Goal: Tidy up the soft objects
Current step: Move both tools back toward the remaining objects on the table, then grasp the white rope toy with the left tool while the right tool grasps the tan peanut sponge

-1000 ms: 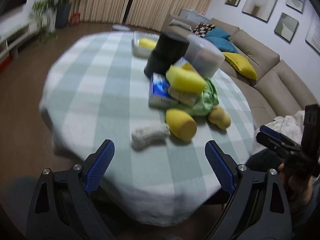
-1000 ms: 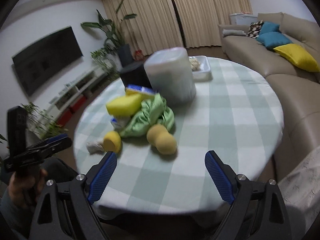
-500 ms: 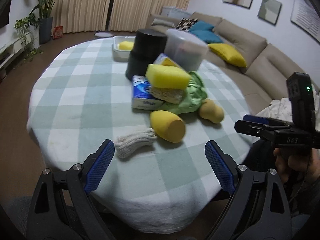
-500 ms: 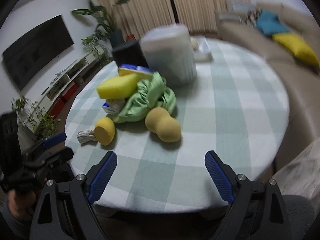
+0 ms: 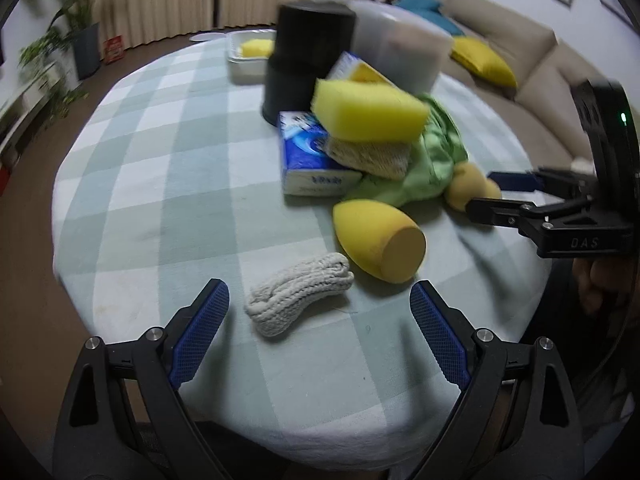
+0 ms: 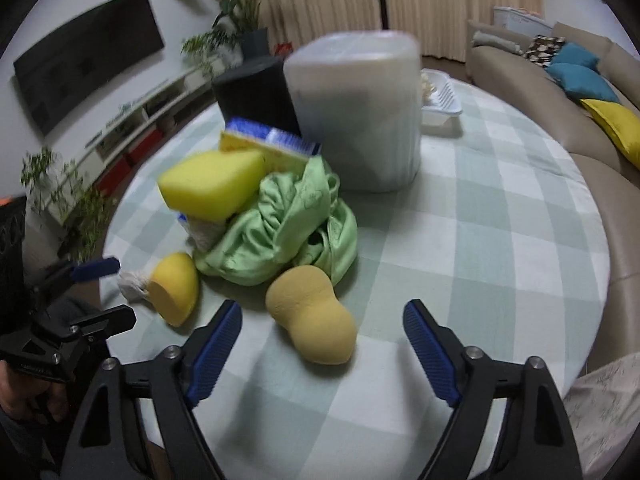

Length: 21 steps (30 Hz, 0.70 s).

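Note:
Soft things lie piled on a round checked table [image 5: 160, 184]. A white knitted roll [image 5: 300, 292] lies just ahead of my open, empty left gripper [image 5: 320, 320]. Beside it lies a yellow egg-shaped sponge [image 5: 380, 240]. Behind are a tissue pack [image 5: 308, 160], a yellow block sponge [image 5: 368, 112], a beige loofah pad [image 5: 368, 156] and a green cloth [image 6: 280, 224]. A tan peanut-shaped sponge [image 6: 312, 316] lies just ahead of my open, empty right gripper [image 6: 324, 332], slightly left of centre.
A black cylinder [image 5: 308, 56] and a translucent bin [image 6: 356, 112] stand behind the pile. A white tray [image 5: 248, 60] holding a yellow sponge sits at the far side. A sofa [image 6: 560, 92] curves around the table's right. The table edge is close below both grippers.
Both grippers have moved in toward the table. The knitted roll and the peanut sponge now lie close in front of the open jaws. Nothing on the table has moved.

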Each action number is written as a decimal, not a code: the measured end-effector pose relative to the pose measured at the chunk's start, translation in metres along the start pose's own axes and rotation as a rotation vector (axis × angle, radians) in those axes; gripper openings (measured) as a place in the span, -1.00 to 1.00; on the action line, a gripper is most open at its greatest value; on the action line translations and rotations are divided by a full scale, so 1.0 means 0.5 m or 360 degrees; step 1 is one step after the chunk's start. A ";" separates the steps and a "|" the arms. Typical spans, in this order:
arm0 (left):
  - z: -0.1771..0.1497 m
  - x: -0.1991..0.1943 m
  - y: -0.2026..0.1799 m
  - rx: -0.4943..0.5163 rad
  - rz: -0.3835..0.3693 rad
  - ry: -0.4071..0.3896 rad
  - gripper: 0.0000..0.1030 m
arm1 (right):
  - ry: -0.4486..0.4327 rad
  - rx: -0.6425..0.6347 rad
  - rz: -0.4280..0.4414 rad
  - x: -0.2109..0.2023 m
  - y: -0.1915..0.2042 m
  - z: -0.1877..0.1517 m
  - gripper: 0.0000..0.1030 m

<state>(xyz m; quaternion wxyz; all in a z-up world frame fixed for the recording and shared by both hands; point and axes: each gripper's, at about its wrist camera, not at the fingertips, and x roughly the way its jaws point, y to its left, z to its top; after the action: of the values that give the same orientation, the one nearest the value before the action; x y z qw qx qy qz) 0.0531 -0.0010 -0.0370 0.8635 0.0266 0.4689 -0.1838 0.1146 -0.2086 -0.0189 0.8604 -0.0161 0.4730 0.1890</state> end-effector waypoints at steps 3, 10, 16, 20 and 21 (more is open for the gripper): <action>0.010 0.007 -0.003 0.0090 -0.0030 0.0044 0.80 | 0.0055 -0.0046 0.0043 0.014 0.004 -0.007 0.45; 0.039 0.013 0.020 0.0156 -0.0070 0.0118 0.80 | 0.0059 -0.0074 0.0043 0.023 0.003 -0.004 0.44; 0.033 0.026 0.005 0.0252 -0.0088 0.0203 0.76 | 0.0058 -0.0158 0.0000 0.028 0.017 -0.001 0.36; 0.032 0.028 -0.002 0.0318 -0.0081 0.0230 0.51 | 0.0056 -0.0228 -0.0033 0.032 0.028 0.001 0.24; 0.033 0.029 0.001 0.0321 -0.0086 0.0237 0.45 | 0.0056 -0.0246 -0.0039 0.032 0.031 0.000 0.19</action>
<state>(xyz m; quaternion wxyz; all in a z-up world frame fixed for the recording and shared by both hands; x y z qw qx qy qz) 0.0734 -0.0080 -0.0396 0.8140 0.1142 0.5113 -0.2508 0.1171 -0.1894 -0.0299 0.8504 -0.0916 0.4718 0.2141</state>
